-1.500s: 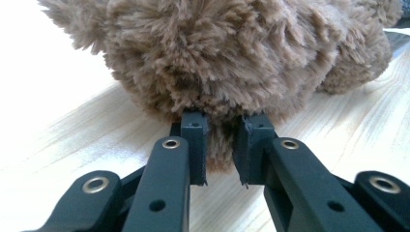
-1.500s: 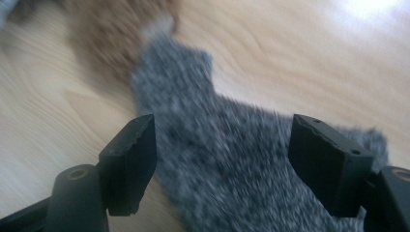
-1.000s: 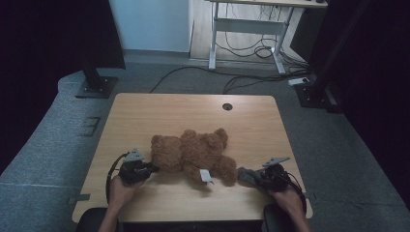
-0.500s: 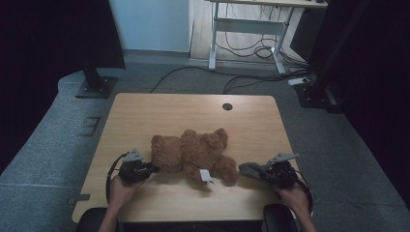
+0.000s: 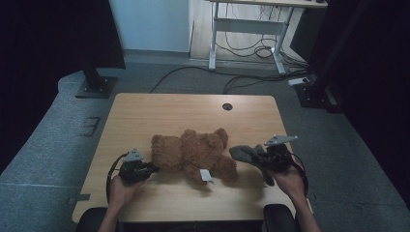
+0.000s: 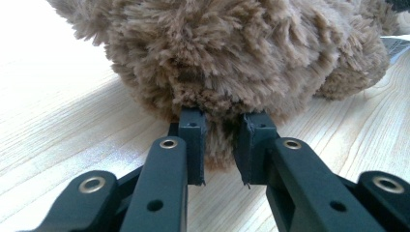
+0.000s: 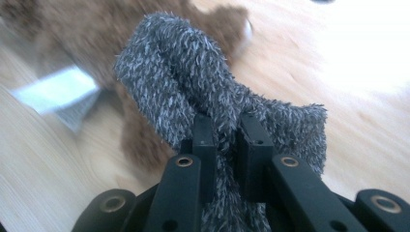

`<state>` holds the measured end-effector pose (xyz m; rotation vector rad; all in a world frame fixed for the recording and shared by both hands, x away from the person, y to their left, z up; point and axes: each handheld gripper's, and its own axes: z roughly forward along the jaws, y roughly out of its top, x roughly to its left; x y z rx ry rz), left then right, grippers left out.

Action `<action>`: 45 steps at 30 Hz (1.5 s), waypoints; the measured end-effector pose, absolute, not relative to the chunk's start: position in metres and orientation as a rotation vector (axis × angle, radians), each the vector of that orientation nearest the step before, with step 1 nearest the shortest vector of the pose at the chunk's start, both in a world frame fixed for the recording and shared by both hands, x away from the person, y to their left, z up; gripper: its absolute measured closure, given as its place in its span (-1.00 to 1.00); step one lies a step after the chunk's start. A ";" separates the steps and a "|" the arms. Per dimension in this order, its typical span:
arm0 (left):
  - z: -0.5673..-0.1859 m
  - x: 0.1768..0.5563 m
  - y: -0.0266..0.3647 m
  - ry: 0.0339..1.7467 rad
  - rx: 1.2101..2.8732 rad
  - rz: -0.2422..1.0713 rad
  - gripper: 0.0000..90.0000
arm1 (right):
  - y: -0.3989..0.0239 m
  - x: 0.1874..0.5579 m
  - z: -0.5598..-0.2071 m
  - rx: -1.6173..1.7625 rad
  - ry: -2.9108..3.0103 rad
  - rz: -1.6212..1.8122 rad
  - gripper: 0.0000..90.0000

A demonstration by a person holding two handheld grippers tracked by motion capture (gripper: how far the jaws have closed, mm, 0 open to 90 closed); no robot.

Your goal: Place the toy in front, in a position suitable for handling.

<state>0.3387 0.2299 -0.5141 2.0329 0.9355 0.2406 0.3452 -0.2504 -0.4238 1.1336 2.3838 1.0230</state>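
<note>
Grey fuzzy sock (image 5: 245,154), clamped in the right hand-held gripper (image 5: 263,158), hangs just right of the teddy bear (image 5: 193,153); left hand-held gripper (image 5: 151,167) pinches the bear's fur at its opposite end.

A wooden table (image 5: 159,111) stands below a desk frame (image 5: 246,29) and floor cables (image 5: 251,79).

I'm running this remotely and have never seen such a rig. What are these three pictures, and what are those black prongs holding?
No robot arm here: a person holds a two-jaw gripper in each hand. The high view looks down on the wooden table, where a brown teddy bear lies. The other two pictures come from cameras riding on the grippers, looking along their black jaws. The left gripper is closed on the bear's fur. The right gripper pinches a grey fuzzy cloth, perhaps a sock, lifted beside the bear.
</note>
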 end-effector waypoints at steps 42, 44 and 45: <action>-0.515 0.337 0.228 0.936 2.040 0.244 0.66 | -0.213 0.336 -0.495 1.080 2.622 0.794 0.77; -0.515 0.337 0.228 0.936 2.039 0.244 0.66 | -0.223 0.332 -0.501 1.114 2.618 0.773 0.77; -0.515 0.337 0.228 0.936 2.039 0.244 0.66 | -0.229 0.330 -0.503 1.135 2.614 0.764 0.77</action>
